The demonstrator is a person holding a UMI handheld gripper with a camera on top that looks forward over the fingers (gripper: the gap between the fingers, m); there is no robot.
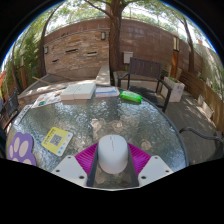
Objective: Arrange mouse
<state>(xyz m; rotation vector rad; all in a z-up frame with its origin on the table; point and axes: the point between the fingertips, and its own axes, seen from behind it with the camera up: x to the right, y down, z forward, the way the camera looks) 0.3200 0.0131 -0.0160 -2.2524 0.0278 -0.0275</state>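
Note:
A white computer mouse (113,153) sits between the magenta pads (88,158) of my gripper (113,152). Both pads press against its sides, so the gripper is shut on it. The mouse is just above the near edge of a round glass table (150,125). Its underside and the fingertips are hidden behind its body.
On the table, a purple mat with paw prints (21,148) lies left of the fingers, with a yellow and pink card (57,140) beside it. Books (78,92) and a green object (131,97) lie at the far side. A dark chair (145,72) and a brick wall stand beyond.

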